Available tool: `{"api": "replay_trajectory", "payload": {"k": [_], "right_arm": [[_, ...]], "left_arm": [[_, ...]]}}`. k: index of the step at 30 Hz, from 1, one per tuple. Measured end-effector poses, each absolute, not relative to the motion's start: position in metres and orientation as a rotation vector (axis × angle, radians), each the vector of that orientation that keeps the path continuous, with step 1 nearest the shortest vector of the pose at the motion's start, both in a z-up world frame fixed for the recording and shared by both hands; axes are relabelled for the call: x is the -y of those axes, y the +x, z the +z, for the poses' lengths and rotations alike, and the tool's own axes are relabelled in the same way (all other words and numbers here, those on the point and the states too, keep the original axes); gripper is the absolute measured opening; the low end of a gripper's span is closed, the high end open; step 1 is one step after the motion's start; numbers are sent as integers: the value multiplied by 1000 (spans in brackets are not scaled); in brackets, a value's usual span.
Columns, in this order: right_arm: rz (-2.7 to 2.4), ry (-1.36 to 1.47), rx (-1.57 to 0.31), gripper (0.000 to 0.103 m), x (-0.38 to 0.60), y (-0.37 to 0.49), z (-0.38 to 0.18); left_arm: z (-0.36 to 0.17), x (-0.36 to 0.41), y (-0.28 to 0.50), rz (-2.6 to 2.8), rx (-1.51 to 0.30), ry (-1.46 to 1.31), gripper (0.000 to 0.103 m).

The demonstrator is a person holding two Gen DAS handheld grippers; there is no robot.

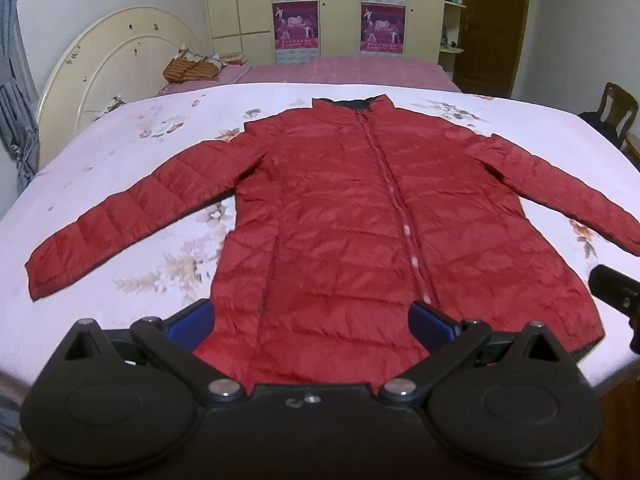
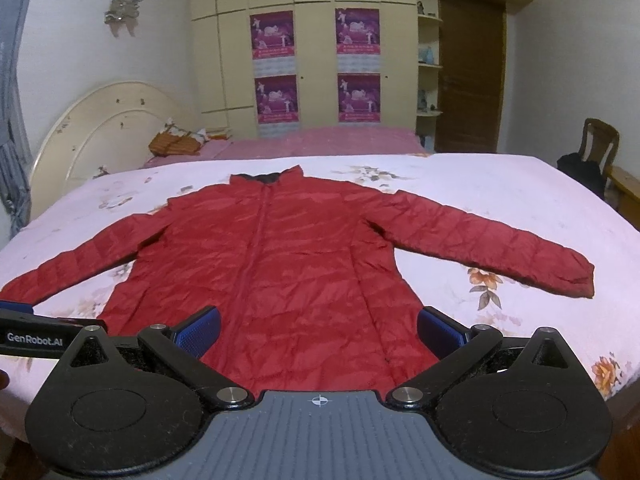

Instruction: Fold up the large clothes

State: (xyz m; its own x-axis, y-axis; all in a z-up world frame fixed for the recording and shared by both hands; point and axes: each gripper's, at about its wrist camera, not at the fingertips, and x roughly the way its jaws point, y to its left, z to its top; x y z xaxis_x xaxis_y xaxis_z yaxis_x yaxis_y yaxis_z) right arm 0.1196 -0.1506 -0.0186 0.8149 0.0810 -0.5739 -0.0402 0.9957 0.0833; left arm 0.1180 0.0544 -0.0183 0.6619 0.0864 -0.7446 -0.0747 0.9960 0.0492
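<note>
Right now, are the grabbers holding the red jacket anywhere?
No. Both the left gripper and right gripper are open above the red jacket's hem, holding nothing.

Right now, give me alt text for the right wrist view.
A red puffer jacket lies flat, zipped, sleeves spread, on a floral bedsheet. The right gripper hovers at its hem, jaws open, touching nothing. Cream wardrobes stand behind.

A floral sheet (image 2: 500,200) covers the bed, with headboard (image 2: 100,132), postered wardrobe (image 2: 312,40) and chair (image 2: 600,140) behind.
</note>
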Motion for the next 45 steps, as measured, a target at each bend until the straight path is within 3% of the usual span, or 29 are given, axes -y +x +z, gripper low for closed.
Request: {"api": "replay_trajectory", "payload": {"k": [25, 42, 43, 44, 45], "right_arm": [[-146, 104, -612, 103, 152, 231, -27], [-242, 145, -632, 102, 254, 288, -57], [-252, 144, -636, 98, 264, 291, -60], [-258, 149, -640, 86, 274, 294, -63], [-264, 163, -660, 61, 285, 299, -67]], "left_arm": [[-55, -118, 254, 61, -863, 4, 102], [-79, -86, 314, 155, -925, 21, 99], [-81, -81, 319, 155, -933, 21, 98], [-82, -74, 324, 157, -938, 22, 98], [-83, -69, 328, 161, -940, 25, 98]]}}
